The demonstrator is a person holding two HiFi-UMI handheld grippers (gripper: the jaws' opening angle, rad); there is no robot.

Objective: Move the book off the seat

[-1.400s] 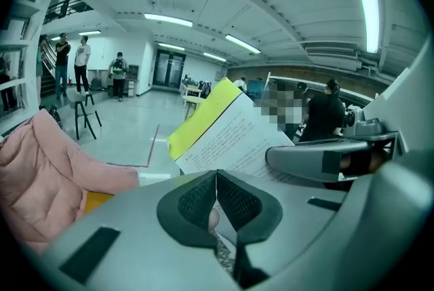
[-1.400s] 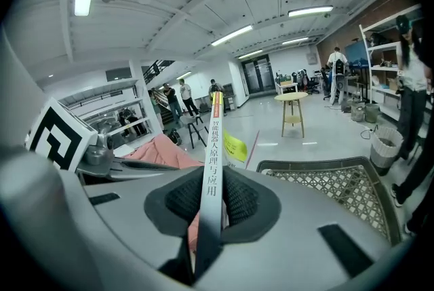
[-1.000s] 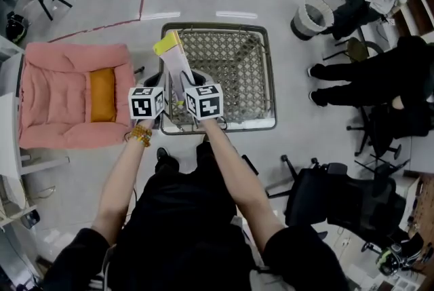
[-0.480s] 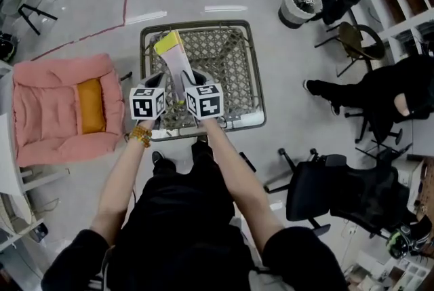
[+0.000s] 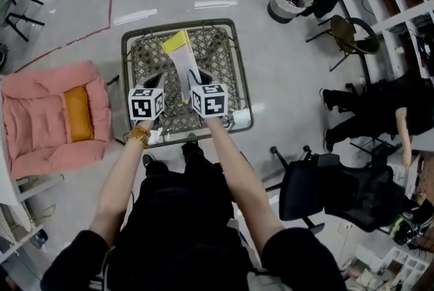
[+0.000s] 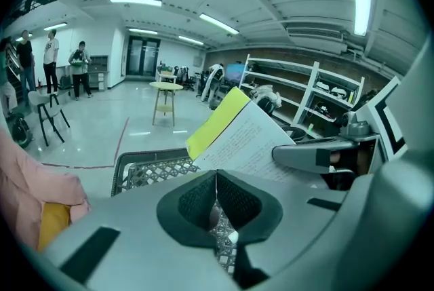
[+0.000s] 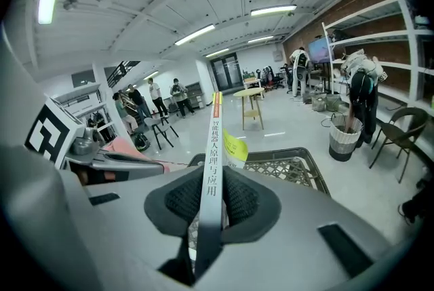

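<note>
Two tongs side by side over lattice seat (image 5: 220,55). Right gripper view alone shows right tongs (image 7: 212,200) clamped on book (image 7: 214,140) spine, printed edge upright between pads. Left gripper view: left tongs (image 6: 217,198) together, nothing between; book's printed page and yellow cover just right. Head view: book held over seat; pink armchair (image 5: 41,113) left, black office chair (image 5: 339,191) near right, bin (image 5: 283,6) far right.
</note>
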